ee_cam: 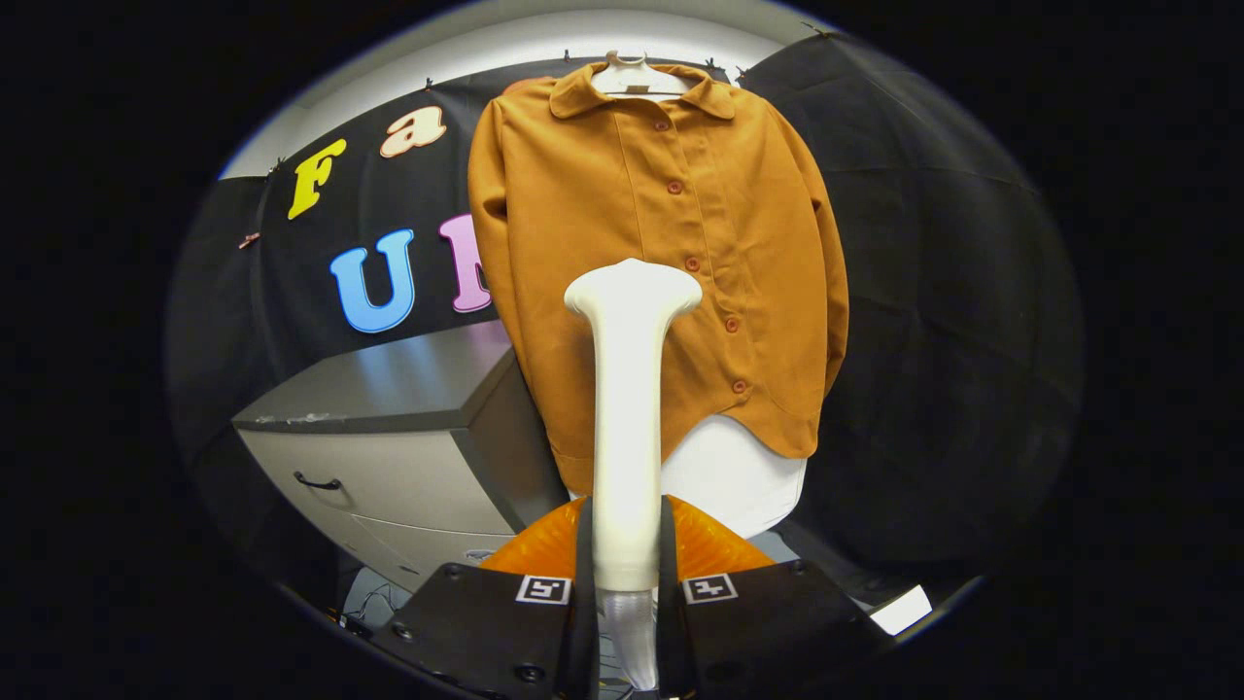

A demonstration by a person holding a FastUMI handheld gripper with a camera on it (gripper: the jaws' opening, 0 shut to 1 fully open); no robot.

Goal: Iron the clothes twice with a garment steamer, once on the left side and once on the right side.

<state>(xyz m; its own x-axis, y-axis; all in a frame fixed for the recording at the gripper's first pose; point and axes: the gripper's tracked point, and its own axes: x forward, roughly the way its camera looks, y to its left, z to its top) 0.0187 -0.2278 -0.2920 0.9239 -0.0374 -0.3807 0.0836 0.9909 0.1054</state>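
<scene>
Rust-orange shirt (661, 262) hanging beyond white garment steamer (630, 408), clamped upright in gripper (627, 583); best pressing head flat, stroking slowly down one side.

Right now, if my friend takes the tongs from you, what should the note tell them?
Tongs: shut on the white plastic garment steamer's handle, both fingers pressing its sides, steamer upright.
Steamer head: in front of the rust-orange button-up shirt, around its lower middle near the button row. Whether it touches the cloth cannot be told.
Shirt: hanging buttoned on a white hanger against the black cloth wall, above something white. A grey drawer cabinet stands beside it.
Done: steamer picked up and raised to the shirt.
Left: whether a pass is already done cannot be told; make sure both sides get one.
</scene>
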